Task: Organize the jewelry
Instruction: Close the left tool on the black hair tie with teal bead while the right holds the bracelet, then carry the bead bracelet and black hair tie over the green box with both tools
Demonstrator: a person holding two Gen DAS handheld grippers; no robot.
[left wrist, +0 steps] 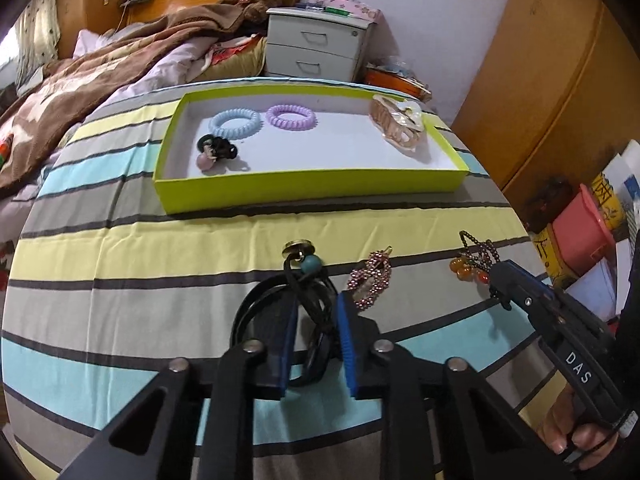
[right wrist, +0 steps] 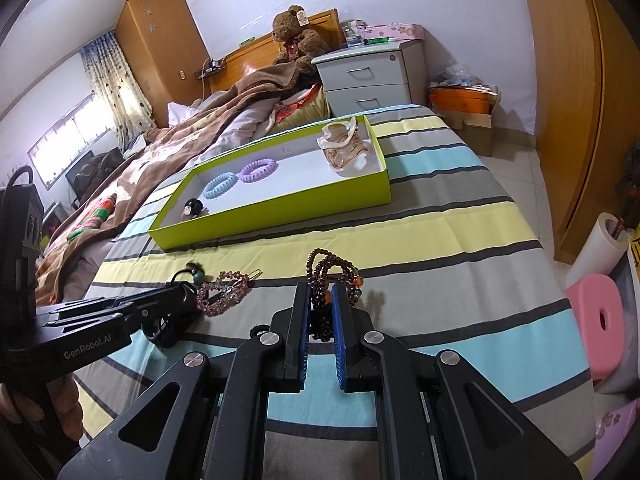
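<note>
Mostly striped bedsheet [left wrist: 120,248] w/ green tray [left wrist: 304,190], bedrm.

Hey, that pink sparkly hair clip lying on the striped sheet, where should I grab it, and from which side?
Grip the pink rhinestone clip across its narrow width, around mid-length, coming straight down from above. It lies flat on the striped sheet as a long thin loop, so pads can likely pinch its two beaded sides together. Avoid the thin bare tip; it looks too slim for a sure hold.
</note>
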